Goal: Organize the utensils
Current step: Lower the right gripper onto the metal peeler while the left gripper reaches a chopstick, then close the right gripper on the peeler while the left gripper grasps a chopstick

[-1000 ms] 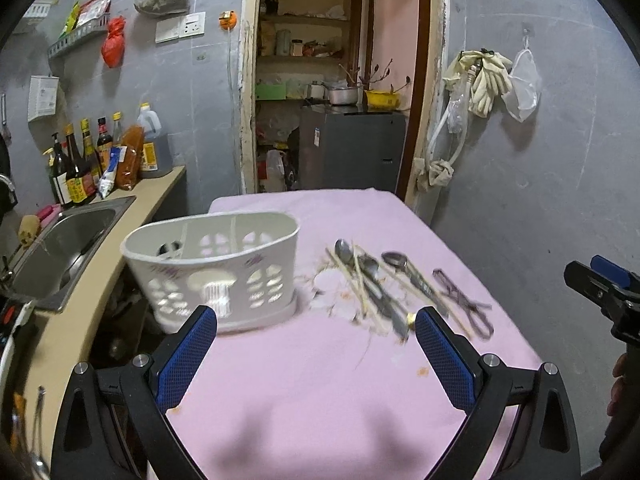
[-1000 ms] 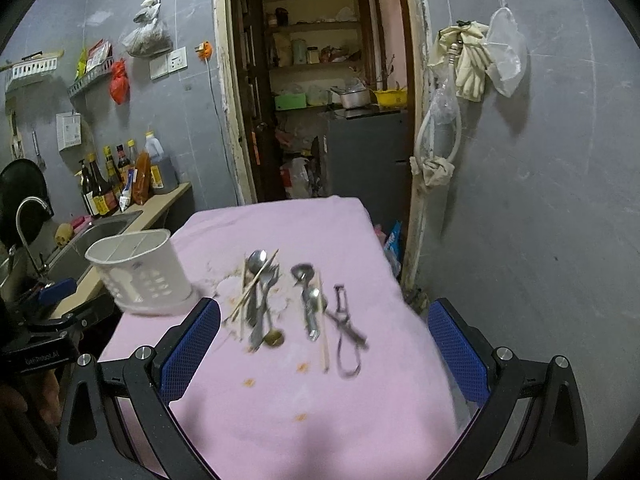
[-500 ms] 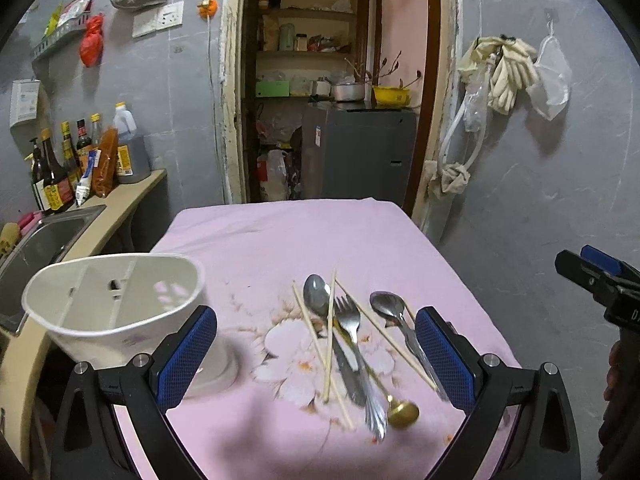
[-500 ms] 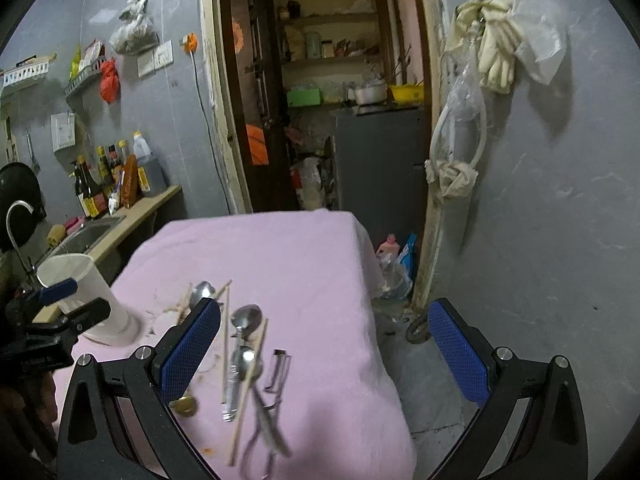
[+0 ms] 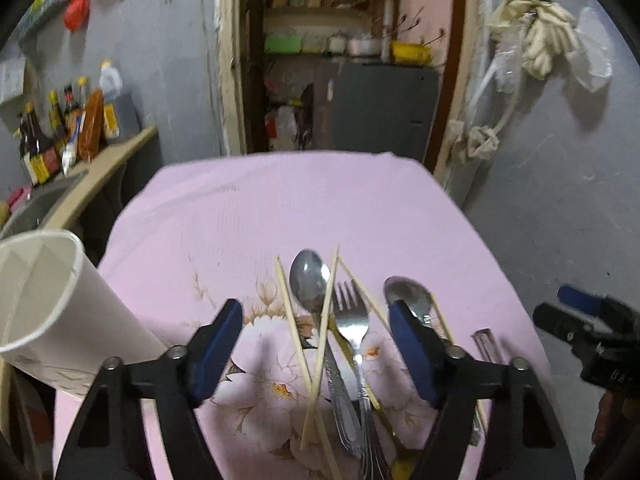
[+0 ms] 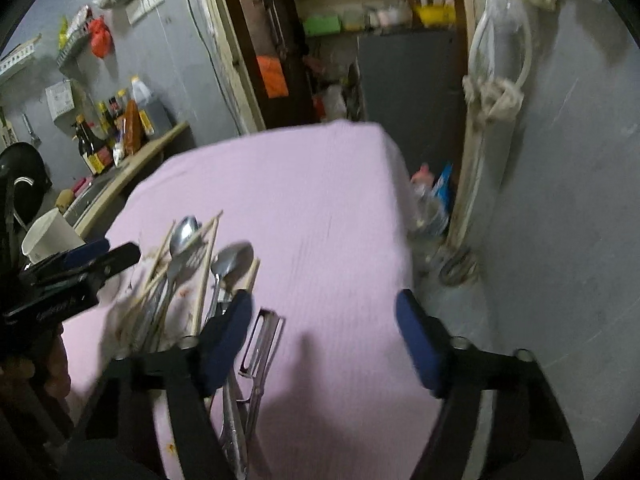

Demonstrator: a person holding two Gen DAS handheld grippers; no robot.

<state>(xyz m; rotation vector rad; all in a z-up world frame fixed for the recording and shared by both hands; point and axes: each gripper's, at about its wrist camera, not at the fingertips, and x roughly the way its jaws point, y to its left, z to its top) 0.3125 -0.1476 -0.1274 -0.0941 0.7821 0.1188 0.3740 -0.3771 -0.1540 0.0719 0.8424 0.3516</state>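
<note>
Utensils all lie loose on the pink tablecloth [image 5: 280, 208], none sorted yet, so by my reading the task is at its very start. Nearest, at the near edge of the table, the left gripper [image 5: 316, 344] hangs over the main pile w/ jaws apart and closing; the chopsticks [image 5: 320, 340], fork [image 5: 354, 320] and big spoon [image 5: 308, 276] sit between the blue pads but the pads press on nothing. A gold-coloured handle [image 5: 400, 468] pokes out under the pile at the near edge. Just right of that, a second spoon [image 5: 408, 292] is partly hidden behind the left gripper's right pad. Right gripper [image 6: 324, 332] is over the right side of the cloth, jaws also apart and closing, w/ only the peeler [image 6: 262, 336] lying between them near its left pad; not gripped. More metal handles run under that left pad, blurred, can't tell which items. Holder [image 5: 44, 304], white plastic, stands at the near left corner of the table, just beside the pile; from these views its inside looks empty, though only part of it shows. Far half of the cloth is bare. Left to do, as I judge it: basically everything — pick up each piece (spoons, fork, chopsticks, peeler) and drop it in the holder. Crossed chopsticks over the spoon and fork may make a clean single-item pick fiddly.
</note>
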